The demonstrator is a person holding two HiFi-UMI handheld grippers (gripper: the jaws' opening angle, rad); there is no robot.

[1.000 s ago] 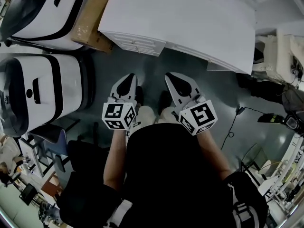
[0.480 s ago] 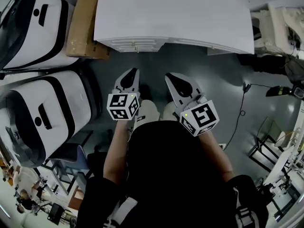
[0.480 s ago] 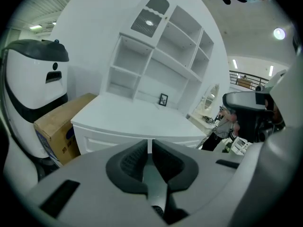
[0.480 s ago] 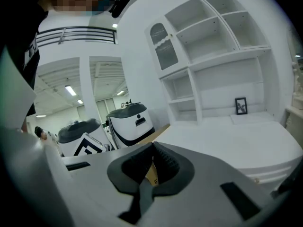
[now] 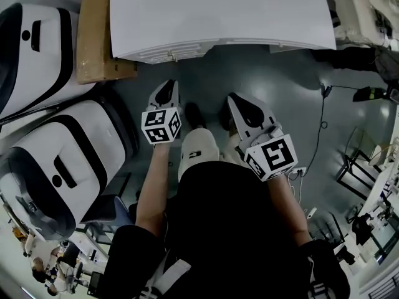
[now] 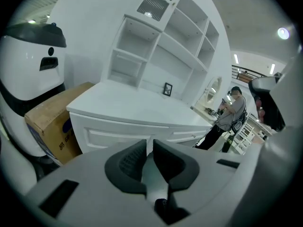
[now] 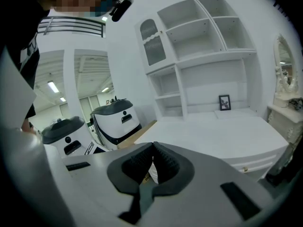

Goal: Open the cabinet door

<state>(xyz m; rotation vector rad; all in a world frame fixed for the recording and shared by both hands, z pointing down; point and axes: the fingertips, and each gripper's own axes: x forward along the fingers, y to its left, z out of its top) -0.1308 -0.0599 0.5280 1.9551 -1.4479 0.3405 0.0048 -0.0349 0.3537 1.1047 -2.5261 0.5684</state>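
Before the cabinet, left gripper closer now, jaws newly ajar, empty.

No legible text or labels.

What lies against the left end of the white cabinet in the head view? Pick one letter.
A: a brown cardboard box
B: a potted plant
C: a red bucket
A: a brown cardboard box lies along the left end of the white cabinet; no bucket or plant shows there.
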